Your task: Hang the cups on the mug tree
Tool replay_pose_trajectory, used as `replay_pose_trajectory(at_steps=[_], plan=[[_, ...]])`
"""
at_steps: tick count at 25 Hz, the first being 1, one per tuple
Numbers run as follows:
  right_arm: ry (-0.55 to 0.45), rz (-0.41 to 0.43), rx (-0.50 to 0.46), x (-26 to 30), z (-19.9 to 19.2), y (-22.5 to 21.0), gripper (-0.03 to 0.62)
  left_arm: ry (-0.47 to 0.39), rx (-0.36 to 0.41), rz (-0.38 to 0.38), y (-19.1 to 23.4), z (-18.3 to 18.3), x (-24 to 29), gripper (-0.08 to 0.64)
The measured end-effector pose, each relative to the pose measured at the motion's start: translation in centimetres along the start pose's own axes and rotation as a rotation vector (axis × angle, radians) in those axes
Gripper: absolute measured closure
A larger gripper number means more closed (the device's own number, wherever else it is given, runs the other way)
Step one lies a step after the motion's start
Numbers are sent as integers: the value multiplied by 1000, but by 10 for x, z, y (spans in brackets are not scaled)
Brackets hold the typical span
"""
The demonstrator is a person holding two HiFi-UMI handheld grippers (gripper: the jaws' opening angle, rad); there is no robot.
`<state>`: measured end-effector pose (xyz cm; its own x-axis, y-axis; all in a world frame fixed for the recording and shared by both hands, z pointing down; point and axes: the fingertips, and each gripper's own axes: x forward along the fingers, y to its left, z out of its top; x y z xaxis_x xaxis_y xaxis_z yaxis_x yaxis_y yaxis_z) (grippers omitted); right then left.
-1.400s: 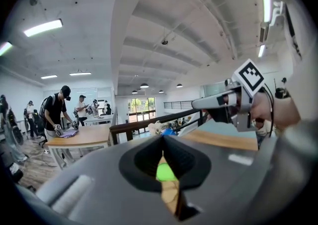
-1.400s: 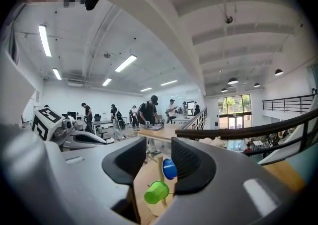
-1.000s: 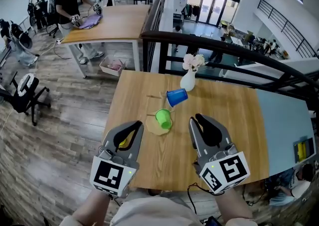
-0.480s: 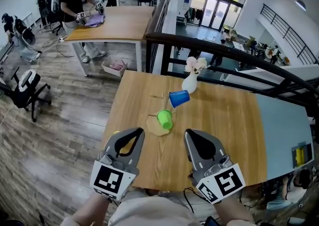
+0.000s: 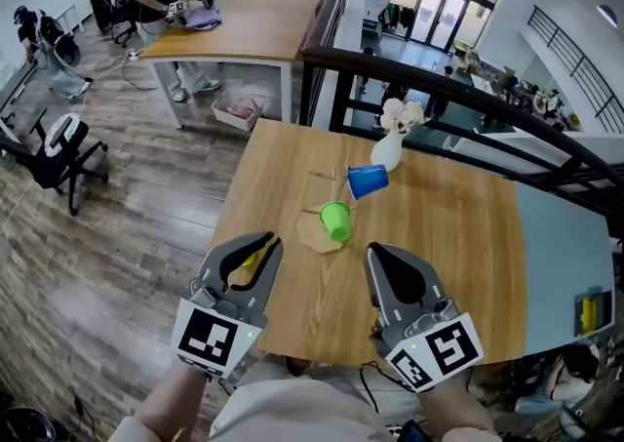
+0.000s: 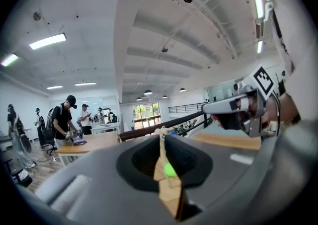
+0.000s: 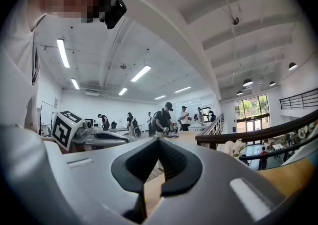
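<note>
On the wooden table [image 5: 458,235] stands a wooden mug tree [image 5: 317,235]. A green cup [image 5: 335,221] hangs low on it and a blue cup [image 5: 368,180] higher up. My left gripper [image 5: 273,243] hovers near the table's front left. Its jaws have just been opening to a narrow slit with nothing between them. Through that slit, in the left gripper view, the green cup [image 6: 169,170] shows past the left gripper [image 6: 162,137]. A yellow object [image 5: 249,260] shows through the left gripper's frame. The right gripper [image 5: 373,251] is shut and empty, right of the tree's base. In the right gripper view, the right gripper [image 7: 160,139] has its jaws meeting at the tips.
A white vase with flowers [image 5: 388,149] stands just behind the mug tree. A black railing [image 5: 439,89] runs behind the table. People work at another table [image 5: 244,30] at the back left, and an office chair [image 5: 58,147] stands on the floor at the left.
The head view has shifted, so the table and mug tree sit a little further right and up. Both grippers stay over the table's front edge, slightly farther from the tree.
</note>
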<state>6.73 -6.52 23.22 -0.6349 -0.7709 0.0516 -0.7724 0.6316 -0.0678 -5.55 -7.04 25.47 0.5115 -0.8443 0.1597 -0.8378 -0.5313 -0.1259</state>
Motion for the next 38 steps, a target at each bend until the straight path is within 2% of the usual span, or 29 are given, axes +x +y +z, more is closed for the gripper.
replay_pose_trajectory(at_steps=[2, 5, 8, 16, 21, 27, 30, 38], plan=[[1, 9, 15, 5, -2, 2, 592, 8, -3, -6, 8, -5, 1, 521], [14, 26, 24, 13, -10, 6, 592, 21, 59, -14, 19, -19, 4, 495], [31, 44, 37, 23, -26, 9, 592, 53, 51, 0, 31, -42, 7, 483], [81, 64, 58, 55, -63, 14, 592, 221, 97, 62, 62, -116, 13, 409], [115, 66, 67, 75, -84, 15, 592, 290, 53, 79, 80, -159, 19, 402], [162, 39, 43, 96, -118, 10, 592, 358, 44, 64, 95, -205, 28, 388], [174, 61, 74, 114, -135, 18, 592, 400, 46, 62, 104, -231, 30, 377], [206, 120, 64, 156, -178, 38, 592, 454, -2, 63, 121, -290, 39, 373]])
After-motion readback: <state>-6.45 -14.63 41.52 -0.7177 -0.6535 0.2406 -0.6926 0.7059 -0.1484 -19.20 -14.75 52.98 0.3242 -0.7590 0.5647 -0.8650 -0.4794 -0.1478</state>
